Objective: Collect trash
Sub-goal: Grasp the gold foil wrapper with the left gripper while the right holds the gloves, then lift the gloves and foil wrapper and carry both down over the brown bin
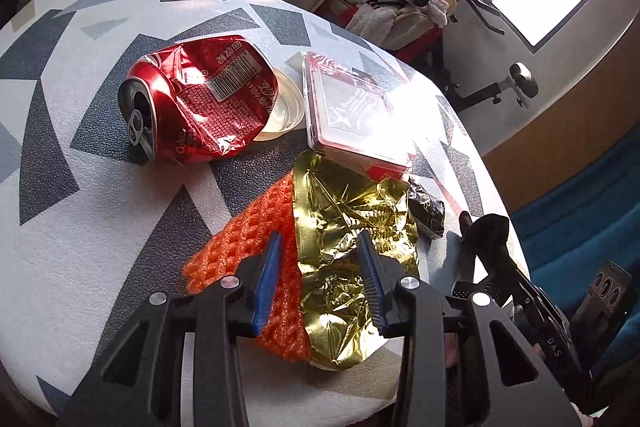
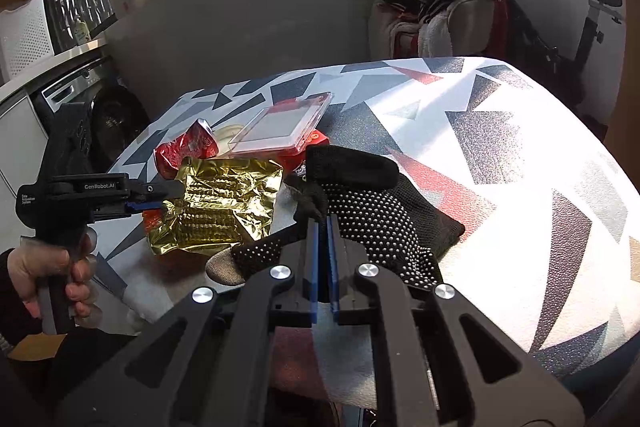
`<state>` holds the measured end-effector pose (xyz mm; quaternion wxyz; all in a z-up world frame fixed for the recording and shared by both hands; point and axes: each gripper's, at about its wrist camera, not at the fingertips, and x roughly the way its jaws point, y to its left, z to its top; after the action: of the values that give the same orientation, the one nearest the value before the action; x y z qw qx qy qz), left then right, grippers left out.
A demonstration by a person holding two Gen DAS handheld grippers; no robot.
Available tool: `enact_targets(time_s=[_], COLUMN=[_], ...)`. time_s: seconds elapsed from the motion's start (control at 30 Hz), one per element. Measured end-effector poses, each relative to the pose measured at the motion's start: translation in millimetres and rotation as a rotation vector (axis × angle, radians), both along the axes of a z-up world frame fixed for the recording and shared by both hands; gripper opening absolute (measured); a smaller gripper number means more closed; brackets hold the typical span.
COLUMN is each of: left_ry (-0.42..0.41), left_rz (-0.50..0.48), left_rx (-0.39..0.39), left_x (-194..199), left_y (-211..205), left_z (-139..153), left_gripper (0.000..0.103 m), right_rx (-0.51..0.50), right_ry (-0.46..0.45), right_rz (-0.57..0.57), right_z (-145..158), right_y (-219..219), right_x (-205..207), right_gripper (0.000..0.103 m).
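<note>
My left gripper [image 1: 318,247] points down at the patterned table [image 1: 80,247]. Its blue pads stand apart over a crumpled gold foil wrapper [image 1: 352,227] and an orange foam net [image 1: 248,235]; I see no pad pressing on either. Beyond them lie a crushed red cola can [image 1: 200,99] and a clear plastic box [image 1: 352,107], with a small black wrapper [image 1: 428,211] to the right. My right gripper [image 2: 322,223] is shut, pinching a fold of a black dotted glove [image 2: 380,211] that lies on the table beside the gold foil wrapper [image 2: 224,203]. A hand [image 2: 60,267] holds the left gripper [image 2: 168,193] at the foil's left edge.
The table's edge [image 2: 580,327] curves round close on the right. A chair piled with clothes [image 2: 436,7] and an exercise bike [image 2: 560,27] stand behind the table. A washing machine [image 2: 80,107] is at the left. Blue upholstery [image 1: 580,207] lies beyond the table's right edge.
</note>
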<state>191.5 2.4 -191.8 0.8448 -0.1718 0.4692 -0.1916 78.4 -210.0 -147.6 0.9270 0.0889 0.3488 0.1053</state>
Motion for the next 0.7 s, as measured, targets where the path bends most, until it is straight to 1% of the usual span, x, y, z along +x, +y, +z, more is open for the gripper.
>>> enact_targets(time_s=[0.03, 0.07, 0.1, 0.13, 0.17, 0.23, 0.4, 0.57, 0.7], left_ry=[-0.013, -0.027, -0.045, -0.064, -0.082, -0.111, -0.164, -0.237, -0.294], left_rz=[-0.008, -0.018, -0.03, -0.041, -0.051, -0.06, -0.077, -0.122, -0.191], left_rx=[0.023, 0.042, 0.055, 0.066, 0.084, 0.108, 0.064, 0.025, 0.027], left_x=[0, -1, -2, -4, -5, -9, -15, -23, -38], left_y=[-3, -6, -9, -11, -14, -16, -15, -20, -31], left_z=[2, 5, 8, 12, 15, 21, 41, 80, 113], left_gripper=[0.036, 0.03, 0.029, 0.022, 0.009, 0.009, 0.005, 0.002, 0.002], right_rx=[0.0, 0.0, 0.0, -0.001, -0.002, -0.001, 0.009, 0.011, 0.012], right_ry=[0.001, 0.001, 0.0, -0.001, -0.001, 0.0, -0.005, -0.036, -0.069], right_rz=[0.0, -0.001, -0.001, -0.001, -0.001, -0.005, -0.015, -0.018, -0.022], right_z=[0, 0, 0, 1, 1, 1, 3, 15, 30], right_y=[0, 0, 0, -1, -1, -3, -7, -11, -15], right_x=[0, 0, 0, 0, 0, 0, -1, -4, -9], right_gripper=[0.008, 0.008, 0.008, 0.008, 0.008, 0.008, 0.008, 0.008, 0.008])
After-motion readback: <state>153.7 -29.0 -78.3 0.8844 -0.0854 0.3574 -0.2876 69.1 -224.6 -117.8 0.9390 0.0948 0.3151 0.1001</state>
